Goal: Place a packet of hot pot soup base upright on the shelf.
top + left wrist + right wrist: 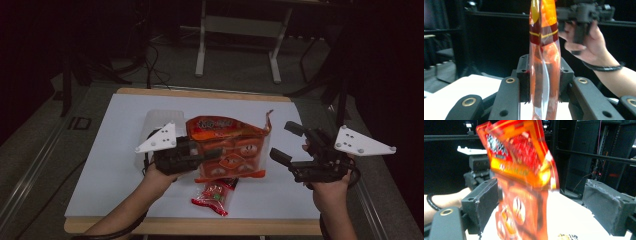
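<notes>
A large orange-red snack bag (227, 145) hangs upright over the middle of the white table (110, 150). My left gripper (212, 152) is shut on the bag's left side, and in the left gripper view its pads (525, 80) pinch the bag (544, 75) edge-on. My right gripper (284, 141) stands open just right of the bag. In the right gripper view the wide-apart jaws flank the blurred bag (524, 170) and the pads (486, 197) do not press on it. A small red packet (216, 196) lies flat under the bag near the front edge.
A pale translucent thing (160, 117) lies on the table behind my left gripper. Beyond the table's far edge stands a grey metal frame (240, 27) on the floor. Dark racks and cables surround the table.
</notes>
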Action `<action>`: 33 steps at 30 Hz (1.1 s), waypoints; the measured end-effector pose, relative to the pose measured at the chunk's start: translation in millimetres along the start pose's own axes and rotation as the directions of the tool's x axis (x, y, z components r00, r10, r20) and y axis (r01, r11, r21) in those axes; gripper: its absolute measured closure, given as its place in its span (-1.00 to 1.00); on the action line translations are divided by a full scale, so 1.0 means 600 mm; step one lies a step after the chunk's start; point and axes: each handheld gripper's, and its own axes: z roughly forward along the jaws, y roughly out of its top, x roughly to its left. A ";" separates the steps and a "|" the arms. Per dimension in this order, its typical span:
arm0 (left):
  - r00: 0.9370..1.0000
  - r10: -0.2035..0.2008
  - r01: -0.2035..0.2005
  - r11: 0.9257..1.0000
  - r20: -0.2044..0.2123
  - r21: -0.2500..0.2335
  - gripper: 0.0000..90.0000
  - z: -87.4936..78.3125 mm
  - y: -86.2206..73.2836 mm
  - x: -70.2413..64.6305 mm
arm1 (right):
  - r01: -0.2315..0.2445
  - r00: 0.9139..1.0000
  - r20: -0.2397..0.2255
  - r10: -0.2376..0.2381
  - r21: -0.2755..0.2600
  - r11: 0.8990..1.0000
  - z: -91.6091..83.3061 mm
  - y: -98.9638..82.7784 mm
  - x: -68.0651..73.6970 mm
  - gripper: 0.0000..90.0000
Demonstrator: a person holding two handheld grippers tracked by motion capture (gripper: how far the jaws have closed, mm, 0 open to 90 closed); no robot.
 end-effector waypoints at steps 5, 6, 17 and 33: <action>0.997 0.012 -0.014 0.999 -0.076 -0.030 0.59 -0.029 0.014 0.020 | 0.030 0.999 0.026 -0.031 0.027 0.999 -0.002 -0.007 0.000 -0.74; 0.995 0.016 -0.020 0.999 -0.094 -0.035 0.59 -0.035 0.017 0.024 | 0.042 0.999 0.031 -0.043 0.026 0.999 -0.002 -0.010 0.001 -0.73; 0.958 0.049 -0.069 0.996 -0.281 -0.064 0.59 -0.091 0.028 0.081 | 0.063 0.996 0.064 -0.066 0.043 0.997 0.003 -0.028 0.001 -0.70; 0.882 0.013 -0.060 0.995 -0.470 -0.086 0.59 -0.140 -0.001 0.154 | 0.042 0.997 0.054 -0.045 0.062 0.997 0.011 -0.047 -0.006 -0.70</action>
